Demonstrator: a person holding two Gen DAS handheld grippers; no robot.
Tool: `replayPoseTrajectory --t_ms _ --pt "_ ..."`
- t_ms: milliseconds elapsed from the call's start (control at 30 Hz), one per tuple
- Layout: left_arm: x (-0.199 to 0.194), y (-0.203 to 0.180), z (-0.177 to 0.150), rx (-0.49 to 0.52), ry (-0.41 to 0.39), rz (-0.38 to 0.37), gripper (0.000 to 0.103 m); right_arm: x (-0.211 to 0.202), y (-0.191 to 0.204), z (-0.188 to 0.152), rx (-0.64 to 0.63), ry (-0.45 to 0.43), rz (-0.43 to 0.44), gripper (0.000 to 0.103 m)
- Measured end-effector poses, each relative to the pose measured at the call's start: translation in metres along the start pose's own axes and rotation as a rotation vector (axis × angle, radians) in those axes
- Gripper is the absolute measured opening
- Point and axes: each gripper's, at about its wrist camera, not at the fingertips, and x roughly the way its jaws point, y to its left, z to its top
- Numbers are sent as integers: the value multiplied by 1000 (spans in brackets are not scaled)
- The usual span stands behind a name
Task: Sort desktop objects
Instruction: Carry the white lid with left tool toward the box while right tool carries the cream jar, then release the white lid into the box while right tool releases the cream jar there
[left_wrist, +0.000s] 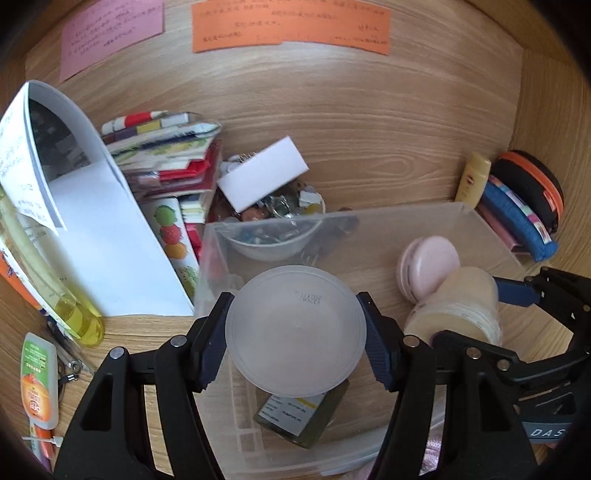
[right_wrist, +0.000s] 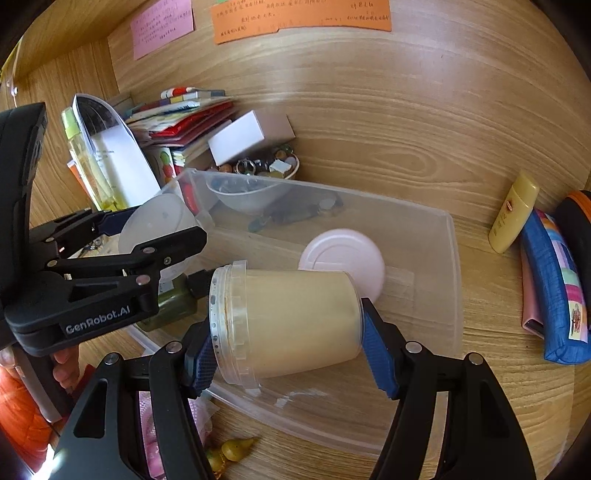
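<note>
My left gripper (left_wrist: 295, 326) is shut on the frosted round cap (left_wrist: 295, 328) of a dark green bottle (left_wrist: 301, 417), held over the left end of a clear plastic bin (left_wrist: 476, 225). My right gripper (right_wrist: 286, 338) is shut on a cream-filled plastic jar (right_wrist: 291, 325), held on its side over the bin (right_wrist: 452, 266). The jar (left_wrist: 465, 302) also shows in the left wrist view. A pink round case (left_wrist: 428, 266) lies in the bin, touching the jar; it also shows in the right wrist view (right_wrist: 343, 258). The left gripper (right_wrist: 159, 236) appears there too.
Behind the bin stand a white bowl of trinkets (left_wrist: 273, 243) with a white box (left_wrist: 262, 179) on it, stacked books (left_wrist: 162, 155) and papers (left_wrist: 92, 206). A yellow tube (right_wrist: 513, 212), blue pouch (right_wrist: 554, 295) and black case (left_wrist: 532, 188) lie right. Yellow-liquid bottle (left_wrist: 74, 310) lies left.
</note>
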Motion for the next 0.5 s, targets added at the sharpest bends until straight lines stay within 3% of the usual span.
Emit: replayPoseTrajectory --t_ms 133,400,500 --pt "1 -4 -5 16 0 22 65 1 -2 -2 7 7 -3 64" --pt "-7 0 -7 3 -7 -5 65 2 -2 -2 14 6 -8 67" --pt "-16 3 -6 -3 -35 9 65 -1 1 -1 -1 -15 -45 67"
